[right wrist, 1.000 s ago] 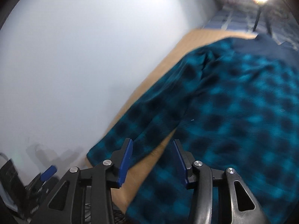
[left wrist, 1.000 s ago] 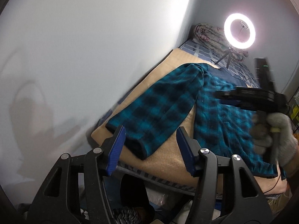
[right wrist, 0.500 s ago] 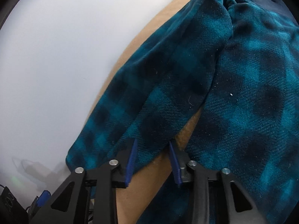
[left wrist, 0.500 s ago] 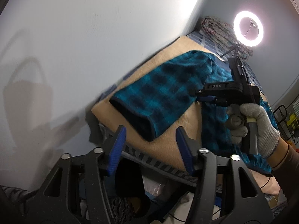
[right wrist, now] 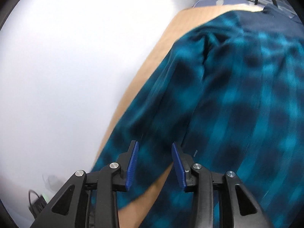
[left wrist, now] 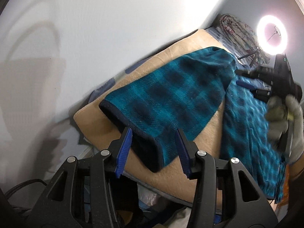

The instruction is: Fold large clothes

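Plaid fleece shirt point(left wrist: 247, 125) lies spread flat on a tan blanket point(left wrist: 207, 138) over the bed, one sleeve point(left wrist: 167, 96) stretched out toward the near corner. Nearest is the sleeve's dark cuff point(left wrist: 136, 131), sitting just ahead of the left gripper point(left wrist: 153, 138), whose jaws stand wide apart and empty, the cuff edge falling between their tips. The sleeve's long axis runs from that cuff away and rightward up to the shoulder. Farther along, the right gripper point(right wrist: 154, 152) hovers over the mid-sleeve near the gap beside the body panel, jaws likewise parted and holding nothing. The left is the nearer one to the cuff, so closing there looks like the likely start of folding the sleeve inward. Beyond stands a ring light point(left wrist: 271, 35). No containers show.
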`<state>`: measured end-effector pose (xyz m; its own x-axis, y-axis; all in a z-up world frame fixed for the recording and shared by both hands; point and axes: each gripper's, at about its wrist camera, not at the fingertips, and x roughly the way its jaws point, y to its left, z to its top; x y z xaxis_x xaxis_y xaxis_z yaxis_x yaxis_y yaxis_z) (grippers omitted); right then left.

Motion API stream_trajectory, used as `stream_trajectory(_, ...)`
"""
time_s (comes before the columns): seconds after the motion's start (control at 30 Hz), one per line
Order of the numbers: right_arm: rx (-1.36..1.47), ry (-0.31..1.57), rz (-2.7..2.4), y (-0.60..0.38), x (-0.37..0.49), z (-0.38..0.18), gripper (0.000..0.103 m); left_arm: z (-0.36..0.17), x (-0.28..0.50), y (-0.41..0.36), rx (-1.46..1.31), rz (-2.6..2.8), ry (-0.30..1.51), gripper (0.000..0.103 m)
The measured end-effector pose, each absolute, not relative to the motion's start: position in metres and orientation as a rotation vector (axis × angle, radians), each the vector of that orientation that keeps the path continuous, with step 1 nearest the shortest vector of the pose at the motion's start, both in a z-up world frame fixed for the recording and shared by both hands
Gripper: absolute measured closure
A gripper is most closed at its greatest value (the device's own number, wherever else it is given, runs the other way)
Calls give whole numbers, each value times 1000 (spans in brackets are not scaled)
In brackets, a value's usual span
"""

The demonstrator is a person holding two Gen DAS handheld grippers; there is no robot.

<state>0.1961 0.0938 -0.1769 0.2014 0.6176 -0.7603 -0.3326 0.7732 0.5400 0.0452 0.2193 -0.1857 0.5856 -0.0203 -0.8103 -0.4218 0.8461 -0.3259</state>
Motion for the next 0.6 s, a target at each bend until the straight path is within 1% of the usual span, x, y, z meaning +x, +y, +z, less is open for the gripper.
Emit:
stream_trajectory(0.13, 277, 1208, 636, 100, 226, -170, 64, -194, 52, 220, -543, 241, 941, 55)
stream_trajectory(0.17, 260, 1207, 606, 104, 233, -168, 64, -195, 54, 220, -545, 241, 940, 61)
stream_trajectory(0.2, 249, 1201, 586, 106, 237, -163, 64, -196, 56, 220, -546, 242, 940, 69)
stream_trajectory(0.23, 239, 1197, 574, 107, 238, -159, 64, -196, 57, 219, -543, 240, 941, 86)
stream_trajectory(0.27, 221, 1195, 555, 111, 243, -157, 64, -196, 58, 219, -540, 236, 940, 93)
stream_trajectory(0.37, 148, 1198, 495, 119, 253, -149, 64, -190, 56, 218, -534, 233, 909, 95)
stream_trajectory(0.4, 121, 1196, 482, 126, 255, -150, 65, -186, 54, 216, -519, 230, 892, 95)
stream_trajectory(0.5, 63, 1204, 484, 136, 256, -145, 99, -172, 49, 213, -471, 230, 851, 96)
stream_trajectory(0.6, 48, 1188, 486, 131, 246, -137, 101, -159, 42, 211, -455, 221, 816, 96)
